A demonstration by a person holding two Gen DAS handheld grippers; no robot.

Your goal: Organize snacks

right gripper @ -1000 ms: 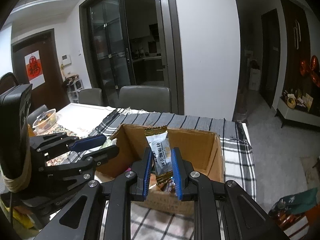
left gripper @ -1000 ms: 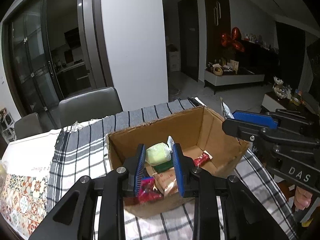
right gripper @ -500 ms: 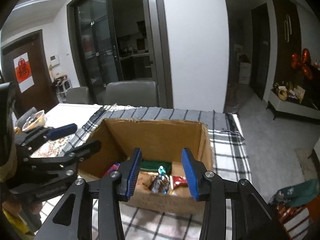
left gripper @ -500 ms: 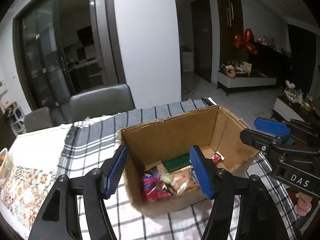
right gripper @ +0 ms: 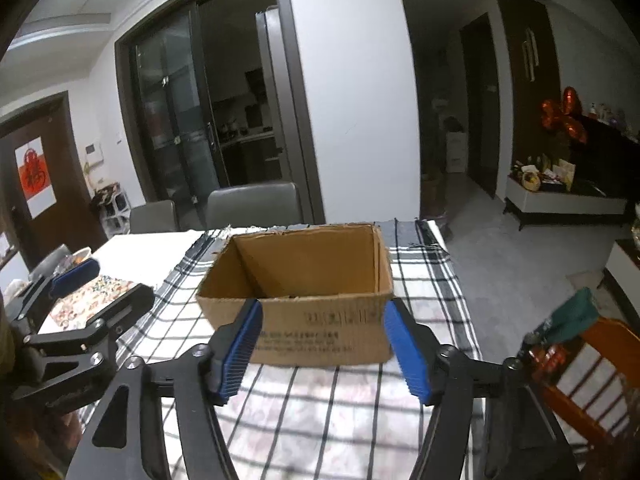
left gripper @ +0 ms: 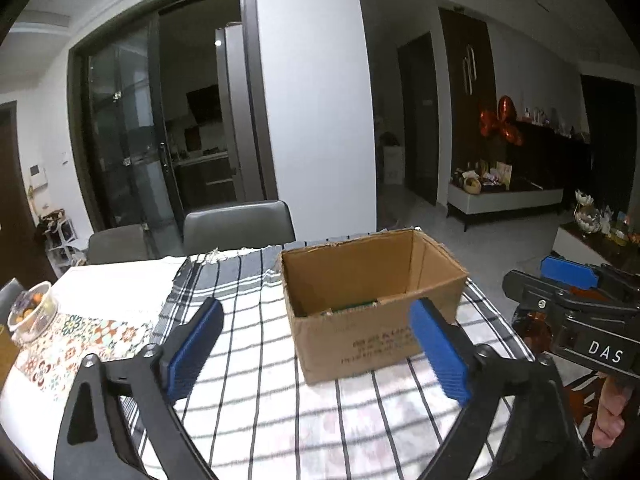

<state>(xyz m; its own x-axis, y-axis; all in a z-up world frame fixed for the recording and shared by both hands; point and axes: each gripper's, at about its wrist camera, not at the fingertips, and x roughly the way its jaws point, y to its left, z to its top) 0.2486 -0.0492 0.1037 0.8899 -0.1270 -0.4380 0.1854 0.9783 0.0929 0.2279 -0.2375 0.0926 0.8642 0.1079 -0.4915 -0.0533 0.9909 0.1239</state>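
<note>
One cardboard box (left gripper: 372,300) stands on the checked cloth (left gripper: 248,320) covering the counter, ahead of both tools. Left tool (left gripper: 318,350) and right tool (right gripper: 326,354): each spread wide, holding nothing. Two grey chairs (right gripper: 252,208) stand beyond the box.

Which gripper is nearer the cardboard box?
Right, by a little. The right gripper sits open just before the box; the left gripper, also open, hangs off its left corner.

Bare checked tablecloth (right gripper: 320,408) fills the lower centre of both views. The open-topped cardboard box (right gripper: 320,320) blocks mid-frame. A lidded bowl (left gripper: 30,312) stands at the left wrist view's left edge.
</note>
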